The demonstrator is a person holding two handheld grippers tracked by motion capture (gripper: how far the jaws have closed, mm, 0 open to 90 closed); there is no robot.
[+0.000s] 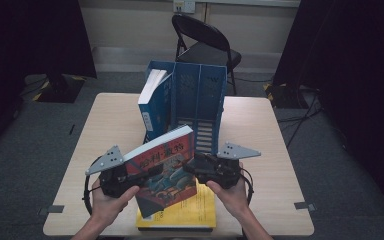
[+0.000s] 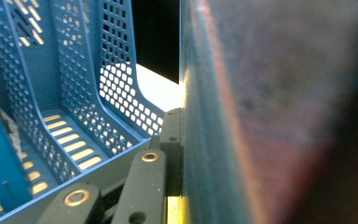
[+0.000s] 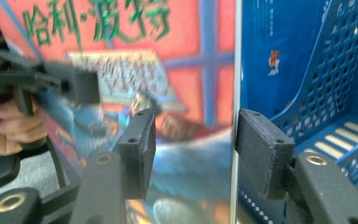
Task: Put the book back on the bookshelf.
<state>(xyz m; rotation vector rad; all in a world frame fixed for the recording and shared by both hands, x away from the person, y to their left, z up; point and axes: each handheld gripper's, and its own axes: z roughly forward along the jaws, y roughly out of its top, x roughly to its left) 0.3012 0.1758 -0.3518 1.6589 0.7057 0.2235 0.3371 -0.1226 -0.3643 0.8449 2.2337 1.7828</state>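
Red-covered book (image 1: pixel 164 167) raised tilted above the tabletop's (image 1: pixel 105 125) near edge, clamped at its left edge by the left hand-held gripper (image 1: pixel 145 172). Right hand-held gripper (image 3: pixel 193 144) half open, straddling the book's right edge without pressing. Underneath, a yellow book (image 1: pixel 190 212); behind, a blue file rack (image 1: pixel 200 95); beyond the far edge, a folding chair (image 1: pixel 205 45).

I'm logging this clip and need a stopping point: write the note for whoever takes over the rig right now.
Left gripper: shut on the red book's near edge, holding it tilted above the table.
Right gripper: jaws open around the red book's other edge; whether the pads touch cannot be told.
Things: blue file rack stands at the table's middle, with a blue book leaning in its left slot. A yellow book lies flat at the near edge, under the red one.
Done: blue book racked, red book lifted.
Left: probably slot the red book into a free compartment, then the yellow one.
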